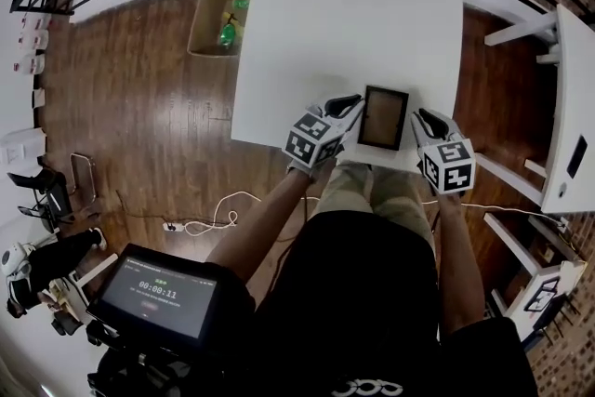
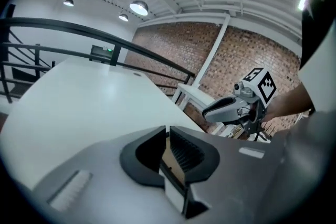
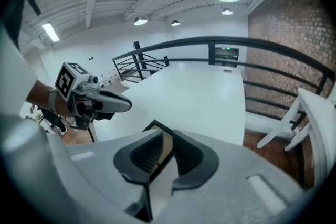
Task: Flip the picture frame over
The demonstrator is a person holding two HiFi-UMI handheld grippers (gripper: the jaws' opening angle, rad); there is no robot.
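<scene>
Picture frame — table, cardboard box

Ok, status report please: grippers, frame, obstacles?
Left gripper shut on picture frame edge. Right gripper shut on opposite edge. Nothing else near it on table.

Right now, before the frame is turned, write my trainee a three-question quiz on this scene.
1. True or false: the picture frame is at the far end of the table.
2. What is between the jaws of the left gripper? A) nothing B) an edge of the picture frame C) a cable
3. In a few words: what stands on the floor to the left of the table in the head view?

Key
1. False. It is at the near edge, with the left gripper on one side and the right gripper on the other.
2. B
3. An open cardboard box.
</scene>
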